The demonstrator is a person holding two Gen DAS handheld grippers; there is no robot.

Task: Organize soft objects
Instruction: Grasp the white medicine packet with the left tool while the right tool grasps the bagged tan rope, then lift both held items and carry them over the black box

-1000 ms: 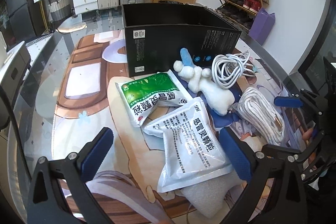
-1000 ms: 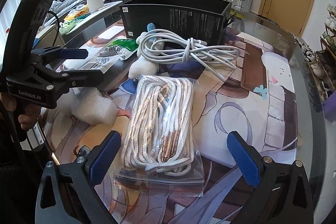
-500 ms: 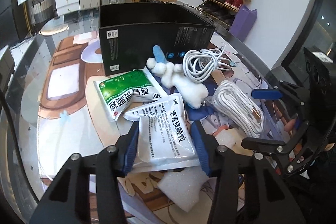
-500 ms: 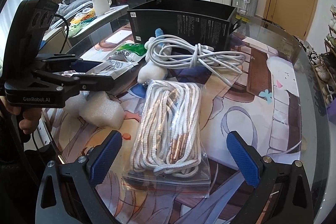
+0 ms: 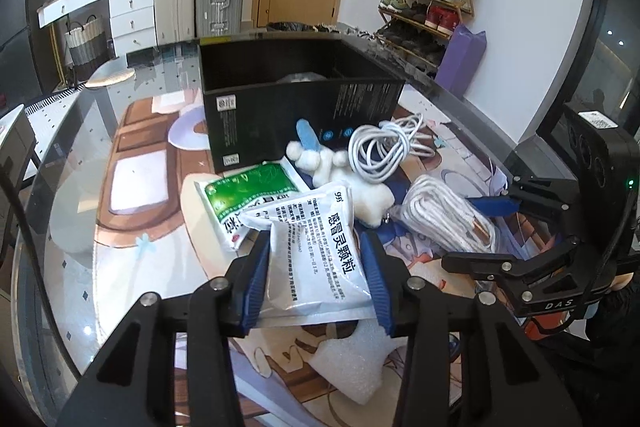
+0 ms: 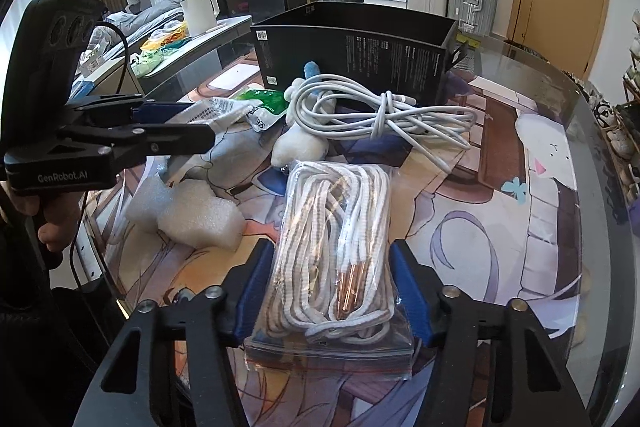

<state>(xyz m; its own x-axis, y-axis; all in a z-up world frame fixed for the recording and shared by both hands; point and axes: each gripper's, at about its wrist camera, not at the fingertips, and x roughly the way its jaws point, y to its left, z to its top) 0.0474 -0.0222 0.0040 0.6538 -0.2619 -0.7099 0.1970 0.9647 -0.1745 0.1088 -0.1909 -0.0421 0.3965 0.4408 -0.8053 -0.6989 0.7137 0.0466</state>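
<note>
Left wrist view: the left claw is clenched on the white medicine sachet, its blue pads pressing both long edges.
White medicine sachet: lifted at its far end, overlapping the green sachet, on the near side of the black box.
Right wrist view: the right claw is clenched on the bag of white cord, pads against the bag's two sides.
Bag of white cord: clear zip bag lying on the table, well in front of the black box.
White cable: loose coil just in front of the black box, draped partly over the plush toy.
Plush toy: white with a blue part, touching the box's near wall.
Foam piece: on the table, farther from the black box than the plush toy, beside the bag of white cord.
Black box: open-topped, upright on the table's printed mat.
</note>
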